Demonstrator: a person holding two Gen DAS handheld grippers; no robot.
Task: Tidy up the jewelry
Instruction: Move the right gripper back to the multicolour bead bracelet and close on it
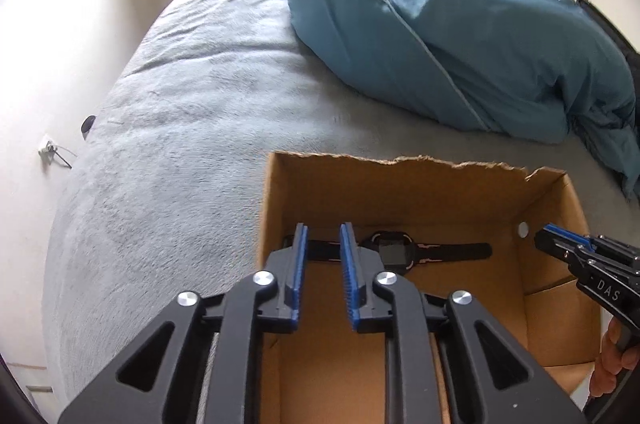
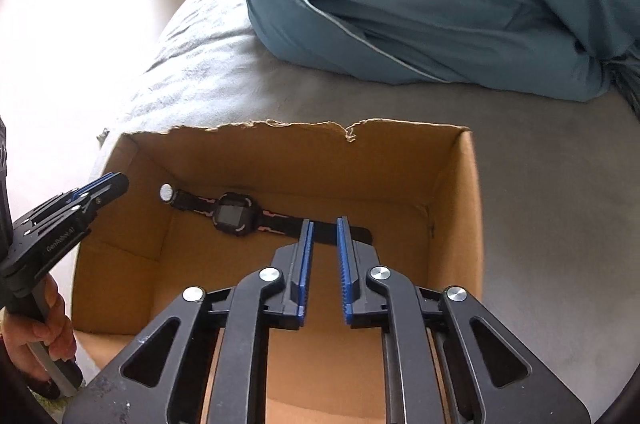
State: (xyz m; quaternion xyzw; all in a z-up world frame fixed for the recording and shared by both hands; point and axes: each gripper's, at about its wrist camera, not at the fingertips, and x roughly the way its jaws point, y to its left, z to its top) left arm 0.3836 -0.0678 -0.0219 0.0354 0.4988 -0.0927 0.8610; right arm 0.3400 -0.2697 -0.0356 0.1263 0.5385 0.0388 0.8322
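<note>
A black wristwatch (image 2: 232, 214) with pink marks on its strap lies flat on the floor of an open cardboard box (image 2: 280, 151), close to the far wall and stretched along it. One strap end reaches near a round hole (image 2: 166, 191) in the side wall. The rest of the box floor is bare, and the far rim is torn and uneven. The left gripper (image 1: 324, 236) hangs over the box with its jaws spread, holding nothing, its tips above one strap end. The right gripper (image 2: 324, 230) is also spread and empty, above the other strap end. The box stands on a bed (image 1: 180, 111) with a grey cover. A blue duvet (image 1: 460, 35) is heaped beyond the box, apart from it.
</note>
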